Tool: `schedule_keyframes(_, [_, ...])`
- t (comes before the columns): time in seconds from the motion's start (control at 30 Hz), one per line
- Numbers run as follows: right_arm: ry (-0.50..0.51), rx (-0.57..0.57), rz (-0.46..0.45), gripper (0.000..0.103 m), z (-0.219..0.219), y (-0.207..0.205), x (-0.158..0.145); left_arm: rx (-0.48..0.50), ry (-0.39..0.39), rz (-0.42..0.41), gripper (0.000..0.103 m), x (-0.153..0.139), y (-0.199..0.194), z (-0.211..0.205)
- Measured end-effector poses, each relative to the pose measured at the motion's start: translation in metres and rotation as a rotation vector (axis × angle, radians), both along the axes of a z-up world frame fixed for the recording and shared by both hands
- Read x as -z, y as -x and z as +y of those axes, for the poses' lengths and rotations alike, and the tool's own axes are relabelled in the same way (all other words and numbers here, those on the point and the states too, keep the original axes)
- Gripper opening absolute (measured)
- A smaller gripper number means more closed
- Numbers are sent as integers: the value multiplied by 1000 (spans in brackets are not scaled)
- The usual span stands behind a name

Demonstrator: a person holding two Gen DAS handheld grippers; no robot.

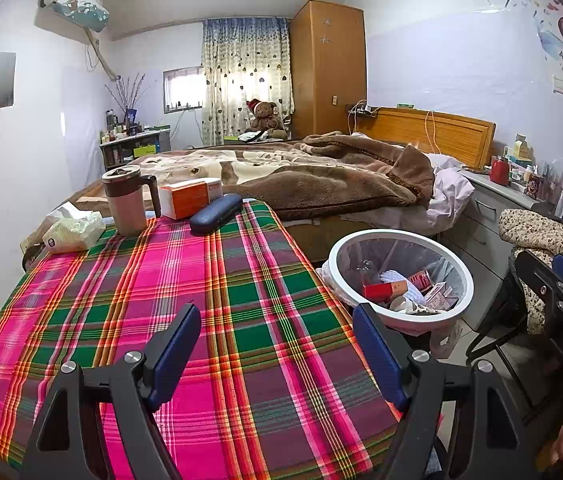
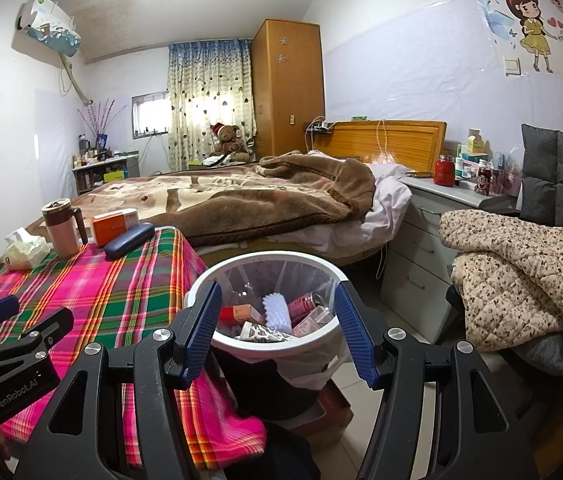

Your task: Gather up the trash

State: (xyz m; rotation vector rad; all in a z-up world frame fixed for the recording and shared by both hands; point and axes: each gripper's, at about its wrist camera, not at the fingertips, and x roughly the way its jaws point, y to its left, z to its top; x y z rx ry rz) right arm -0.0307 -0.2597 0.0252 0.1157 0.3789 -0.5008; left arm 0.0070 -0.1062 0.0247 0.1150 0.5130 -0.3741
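Trash fills our bin (image 2: 217, 342) beside the plaid table (image 1: 209, 280); we hold left gripper (image 1: 277, 354) and right gripper (image 2: 277, 330) released, empty.

We are looking into a bedroom with pale walls: daylight is coming through a patterned curtain (image 1: 246, 80), a tall wooden wardrobe (image 1: 327, 68) is standing beside it, and a brown blanket is lying over the bed (image 2: 265, 196).
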Motion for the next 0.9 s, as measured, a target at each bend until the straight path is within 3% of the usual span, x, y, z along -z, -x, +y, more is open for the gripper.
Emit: schedule_keyframes(0.9, [-6,-3,10,60,-1,0,1,4,-2,2,78,2,1,-1])
